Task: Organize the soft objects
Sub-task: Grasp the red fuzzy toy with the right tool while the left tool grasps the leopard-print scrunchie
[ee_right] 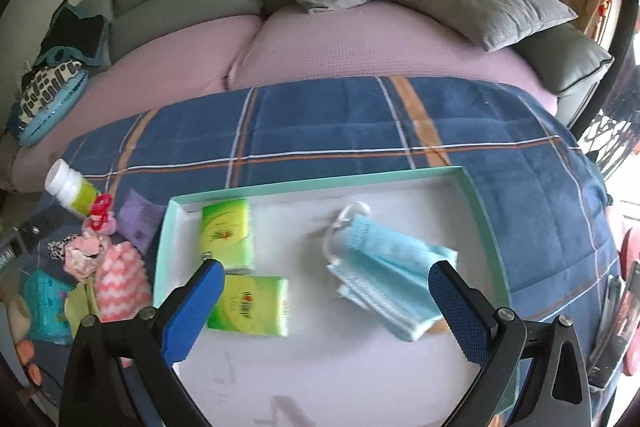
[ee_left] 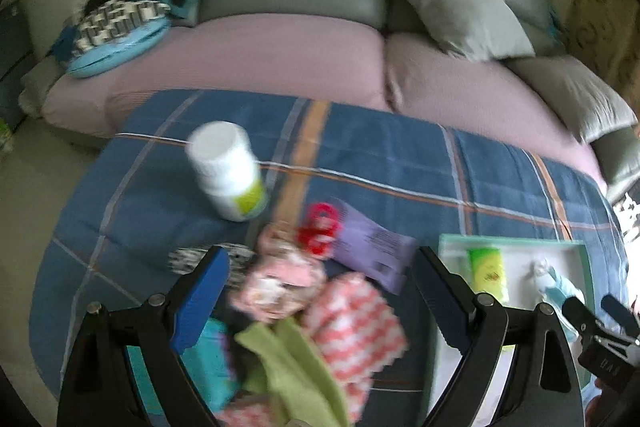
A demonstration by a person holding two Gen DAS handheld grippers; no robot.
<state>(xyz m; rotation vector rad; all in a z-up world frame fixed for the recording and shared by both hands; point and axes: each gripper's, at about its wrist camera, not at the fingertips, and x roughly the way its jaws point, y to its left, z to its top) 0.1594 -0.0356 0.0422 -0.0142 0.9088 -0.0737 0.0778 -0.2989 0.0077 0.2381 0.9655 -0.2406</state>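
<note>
Blurrily, left tongs (ee_left: 320, 291) gape above half-hidden cloths (ee_left: 320, 331).

- Left tool (ee_left: 320, 301): 2 black angular arms are seen, tipped with blue textured pads (ee_left: 202, 301).
- Right tool (ee_right: 327, 311): matching black arms, blue pads (ee_right: 456, 315), and silver round screws are seen.

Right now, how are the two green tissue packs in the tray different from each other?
The far tissue pack lies near the tray's back left corner, its long side running away from the camera. The near tissue pack lies crosswise, closer to the right gripper, beside its left finger. Both are green and yellow, lying flat in the tray.
</note>
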